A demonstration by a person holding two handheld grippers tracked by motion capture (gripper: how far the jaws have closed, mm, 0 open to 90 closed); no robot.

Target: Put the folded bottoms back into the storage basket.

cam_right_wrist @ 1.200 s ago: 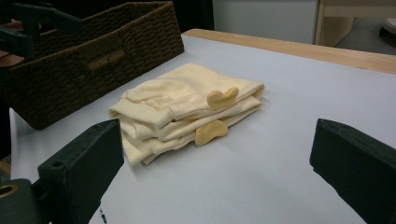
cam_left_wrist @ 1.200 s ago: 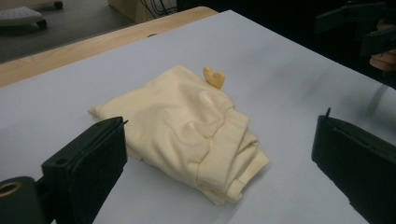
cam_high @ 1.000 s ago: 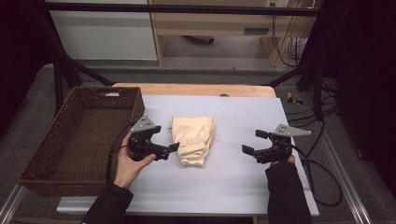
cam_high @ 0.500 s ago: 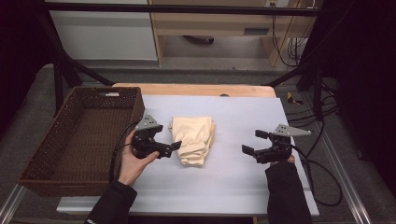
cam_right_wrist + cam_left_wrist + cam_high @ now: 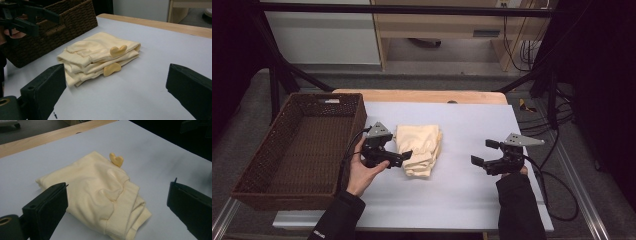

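A folded pale yellow garment (image 5: 421, 146) lies on the white table top, a little left of centre. It has small darker yellow heart-shaped tabs (image 5: 117, 50). My left gripper (image 5: 405, 156) is open at the garment's left edge, jaws pointing right. In the left gripper view its jaws stand wide apart with the garment (image 5: 100, 195) lying ahead between them (image 5: 118, 186). My right gripper (image 5: 483, 152) is open over bare table to the right of the garment, pointing left. Its own view shows the garment (image 5: 95, 57) beyond the open jaws (image 5: 116, 67), with nothing held.
A dark brown wicker basket (image 5: 358, 116) stands on the table's left side, close behind my left hand, and appears as the basket (image 5: 75, 17) in the right gripper view. A wooden strip (image 5: 422, 95) runs along the far edge. Cables (image 5: 557, 175) trail at the right.
My left gripper has moved a little to the right, up to the garment's left edge. The right gripper and the garment have stayed put.
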